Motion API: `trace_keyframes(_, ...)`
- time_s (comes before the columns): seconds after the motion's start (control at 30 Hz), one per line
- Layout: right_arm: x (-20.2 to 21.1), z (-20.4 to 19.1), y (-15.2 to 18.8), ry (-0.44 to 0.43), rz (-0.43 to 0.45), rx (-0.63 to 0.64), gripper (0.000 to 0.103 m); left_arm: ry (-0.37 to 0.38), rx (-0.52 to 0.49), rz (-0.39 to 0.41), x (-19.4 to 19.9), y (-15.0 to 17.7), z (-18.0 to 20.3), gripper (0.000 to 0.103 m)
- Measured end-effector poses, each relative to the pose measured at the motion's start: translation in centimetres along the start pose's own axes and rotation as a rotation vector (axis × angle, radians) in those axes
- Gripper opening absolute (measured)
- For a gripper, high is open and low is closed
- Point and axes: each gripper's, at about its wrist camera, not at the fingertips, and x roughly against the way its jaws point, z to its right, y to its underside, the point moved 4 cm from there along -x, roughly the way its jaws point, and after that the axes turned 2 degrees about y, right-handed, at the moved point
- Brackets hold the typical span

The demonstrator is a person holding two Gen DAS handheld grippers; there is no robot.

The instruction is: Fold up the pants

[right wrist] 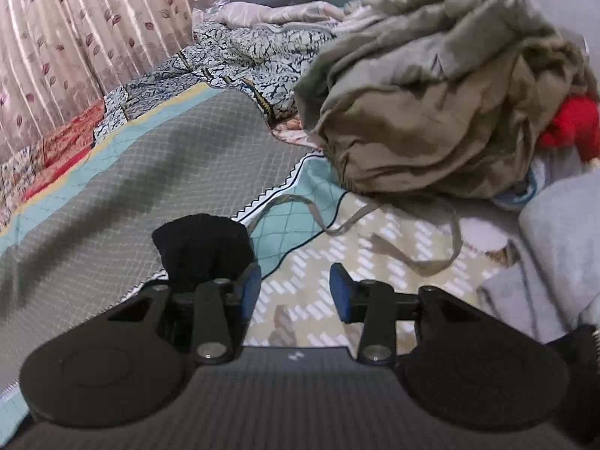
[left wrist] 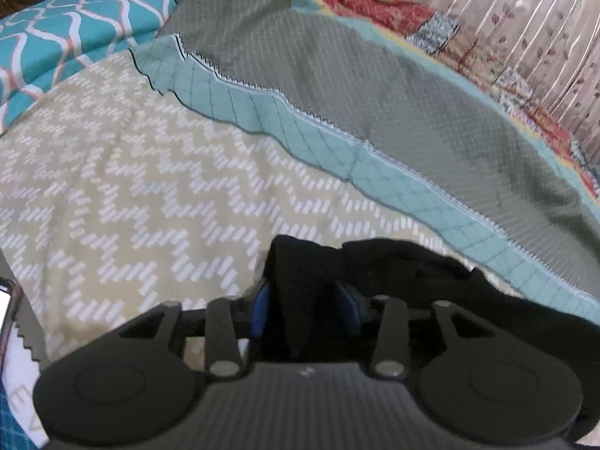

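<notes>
Black pants (left wrist: pixel 393 273) hide left tongs (left wrist: pixel 305 313) pad faces, phone (left wrist: pixel 5 300) cut by edge, curtain (right wrist: pixel 56 37) blurry

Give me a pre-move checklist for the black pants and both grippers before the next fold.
1. Black pants between the left gripper pads: ok, the fabric sits there, though the jaws are parted; firm grip: cannot tell.
2. Right gripper free of fabric: ok, jaws open with only bedspread showing between them.
3. Pants within the right gripper's reach: ok, a black bunch lies just beside its left pad.
4. Pants laid flat: not ok, bunched.
5. Khaki clothes pile and its drawstring clear of the pants: ok, apart.
</notes>
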Motion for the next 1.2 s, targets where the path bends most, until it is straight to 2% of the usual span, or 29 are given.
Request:
trace_keyframes(0.1,0.5,-1.5,-0.8,-0.028,0.037,0.02,0.044,-0.015,-0.009,0.006,-0.5,-0.1,0.3,0.054)
trace_keyframes(0.17,0.2,-3.2,-1.6,-0.042,0.052,0.067,0.044,-0.005,-0.003,0.008,-0.7,-0.7,0.4,0.055)
trace_keyframes(0.23,-0.2,-5.6,-2.5,-0.057,0.066,0.142,0.046,0.004,-0.01,0.012,-1.1,-1.2,0.8,0.049)
trace_keyframes(0.3,-1.2,-8.0,-2.6,-0.05,0.047,0.252,0.054,-0.025,-0.05,0.001,-2.0,-1.2,1.6,0.031)
trace_keyframes(0.33,-2.4,-9.1,-2.1,-0.028,0.004,0.325,0.051,-0.043,-0.087,-0.006,-2.4,-1.1,2.2,0.027)
trace_keyframes(0.37,-4.0,-10.1,-1.3,0.013,-0.084,0.419,0.016,-0.057,-0.117,-0.002,-2.4,-0.9,2.7,0.019)
trace_keyframes(0.4,-5.2,-10.7,-0.7,0.06,-0.139,0.469,0.008,-0.051,-0.135,0.004,-2.1,-0.8,3.0,0.014)
trace_keyframes(0.43,-5.3,-11.0,-0.9,0.091,-0.128,0.455,0.007,-0.052,-0.146,0.024,-1.4,-0.8,3.2,0.014)
trace_keyframes(0.47,-4.5,-11.1,-1.9,0.067,-0.074,0.384,0.007,-0.057,-0.146,0.052,-0.6,-0.9,3.1,0.014)
trace_keyframes(0.53,-2.8,-10.9,-4.5,-0.057,0.009,0.156,0.007,-0.033,-0.092,0.117,1.6,-1.5,2.2,0.014)
trace_keyframes(0.6,-2.0,-10.7,-6.7,-0.171,0.078,-0.077,0.012,-0.027,-0.005,0.162,2.8,-1.9,0.8,0.014)
trace_keyframes(0.63,-2.4,-11.2,-7.3,-0.18,0.081,-0.129,0.022,-0.055,0.034,0.169,2.9,-1.8,0.2,0.014)
trace_keyframes(0.67,-3.2,-11.9,-7.6,-0.186,0.052,-0.144,0.056,-0.089,0.053,0.163,2.5,-1.7,-0.2,0.014)
trace_keyframes(0.7,-4.3,-12.8,-7.8,-0.188,0.001,-0.107,0.068,-0.124,0.075,0.135,1.7,-1.5,-0.8,0.014)
trace_keyframes(0.77,-4.2,-13.3,-7.7,-0.14,0.03,-0.048,0.066,-0.127,0.143,0.08,0.4,-0.9,-2.0,0.015)
trace_keyframes(0.8,-3.8,-12.6,-7.6,-0.143,0.068,-0.049,0.066,-0.123,0.164,0.073,0.2,-0.7,-2.4,0.015)
trace_keyframes(0.87,-3.4,-10.2,-6.9,-0.153,0.075,-0.076,0.066,-0.122,0.162,0.085,0.2,-0.3,-2.5,0.015)
trace_keyframes(0.97,-4.7,-6.9,-5.3,-0.102,0.022,-0.085,0.063,-0.149,0.11,0.094,0.3,-0.1,-1.7,0.016)
trace_keyframes(1.03,-5.6,-5.4,-3.8,-0.103,-0.028,-0.113,0.063,-0.152,0.108,0.09,0.3,-0.3,-1.5,0.016)
trace_keyframes(1.13,-7.0,-5.4,-1.9,-0.081,-0.073,-0.143,0.063,-0.152,0.113,0.084,0.3,-0.2,-1.5,0.016)
trace_keyframes(1.2,-8.1,-6.5,-1.0,-0.097,-0.114,-0.133,0.063,-0.159,0.098,0.084,0.3,-0.1,-1.4,0.017)
